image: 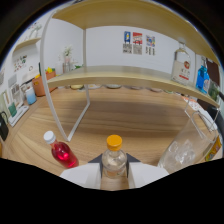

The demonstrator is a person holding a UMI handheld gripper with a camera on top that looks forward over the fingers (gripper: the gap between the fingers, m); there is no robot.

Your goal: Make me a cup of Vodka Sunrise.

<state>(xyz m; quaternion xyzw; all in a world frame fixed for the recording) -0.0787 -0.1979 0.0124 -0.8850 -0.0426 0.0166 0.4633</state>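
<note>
Item one — a clear bottle with a yellow-orange screw cap point(114, 157), standing upright between my gripper point(114, 172)'s two white fingers point(82, 175). Both fingers press against its sides, so I read the gripper as clamped on it. The liquid inside looks colourless; I cannot read any label.

Item two — a small round-bodied clear bottle with a white cap point(60, 150), tilted, holding bright red liquid. It sits on the wooden tabletop point(130, 120) just beside the held bottle, at my fingers' left.

Item three — a clear glass tumbler point(181, 152) at the right of the fingers, holding what look like ice cubes. How full it is I cannot make out.

Item four — a pale wooden shelf on white metal legs point(125, 79), spanning the table beyond the fingers. One white leg comes down to the tabletop ahead of the red bottle. On the shelf at the right stands a clear bottle with a red-and-white label point(183, 65), and beside it a blue carton or bottle point(202, 79), partly cut off. On the left end of the shelf sit an orange pot point(41, 84) and a pale blue cup point(29, 94).

Item five — three small printed cards point(138, 43) on the white wall behind; their text is too small to read.

Low dishes under the shelf's far edge are too indistinct to identify. The lower part of the gripper is hidden in black.
</note>
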